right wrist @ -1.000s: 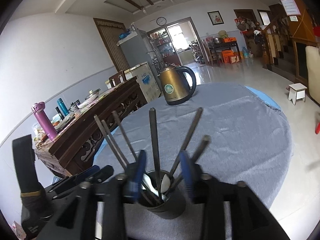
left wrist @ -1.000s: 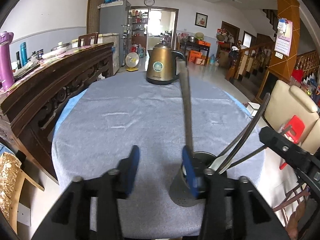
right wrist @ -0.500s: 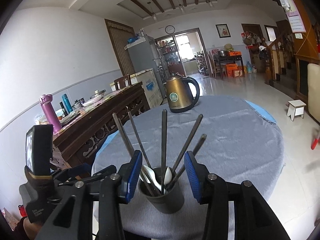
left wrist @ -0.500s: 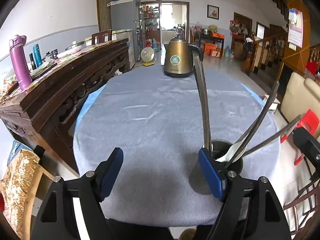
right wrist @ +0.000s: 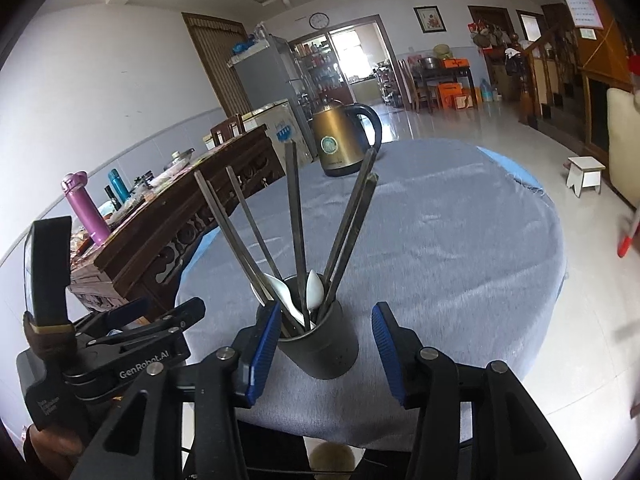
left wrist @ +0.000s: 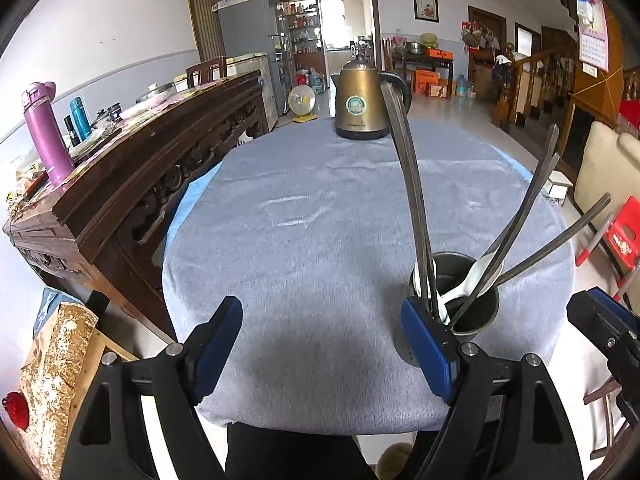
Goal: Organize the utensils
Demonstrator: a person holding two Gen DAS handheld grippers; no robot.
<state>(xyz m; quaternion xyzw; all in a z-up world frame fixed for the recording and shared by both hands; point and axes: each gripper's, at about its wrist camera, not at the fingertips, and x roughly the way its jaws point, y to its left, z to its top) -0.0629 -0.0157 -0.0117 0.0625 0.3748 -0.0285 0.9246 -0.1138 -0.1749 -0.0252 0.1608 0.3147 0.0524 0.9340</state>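
Our left gripper (left wrist: 322, 344) is opening wide over bare tablecloth (left wrist: 304, 240), nothing between its jaws; the utensil cup (left wrist: 474, 312) stands just beyond its right finger. Our right gripper (right wrist: 325, 350) is opening around that cup, pads not touching it.

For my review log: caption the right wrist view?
Right claw opening around utensil cup of chopsticks and spoons.

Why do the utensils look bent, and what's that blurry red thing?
Left wrist view: the fisheye lens bows the utensil handles in the cup. Right wrist view: they look straighter near centre; the red streak at the right edge is too smeared to identify.
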